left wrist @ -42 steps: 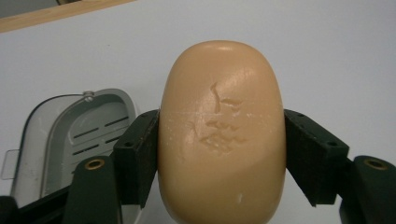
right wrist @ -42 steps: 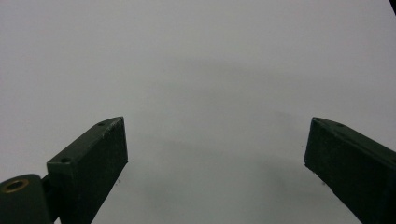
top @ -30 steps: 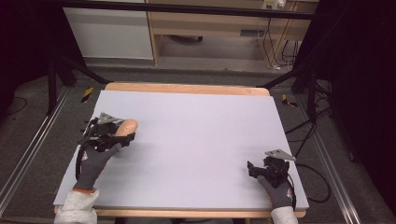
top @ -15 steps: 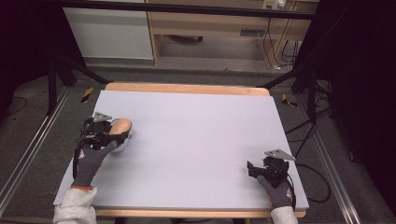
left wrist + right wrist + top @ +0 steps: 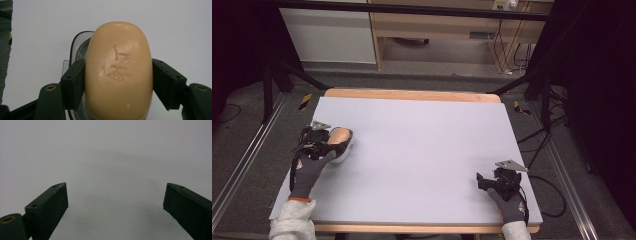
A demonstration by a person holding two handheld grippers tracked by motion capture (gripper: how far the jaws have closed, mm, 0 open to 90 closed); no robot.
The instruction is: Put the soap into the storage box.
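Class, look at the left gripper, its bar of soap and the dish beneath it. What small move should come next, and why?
Probably lower a little and then open the jaws. The left gripper is shut on the tan oval bar of soap, which sits directly over the clear soap dish near the left edge of the pale grey table. The right gripper rests open over bare table, so it need not move.

text: none legible | soap bar point(image 5: 118, 72): embossed mark, unreadable | labels: none

Only the soap dish point(image 5: 343, 149) near the left edge obstructs the white table point(image 5: 422, 150)
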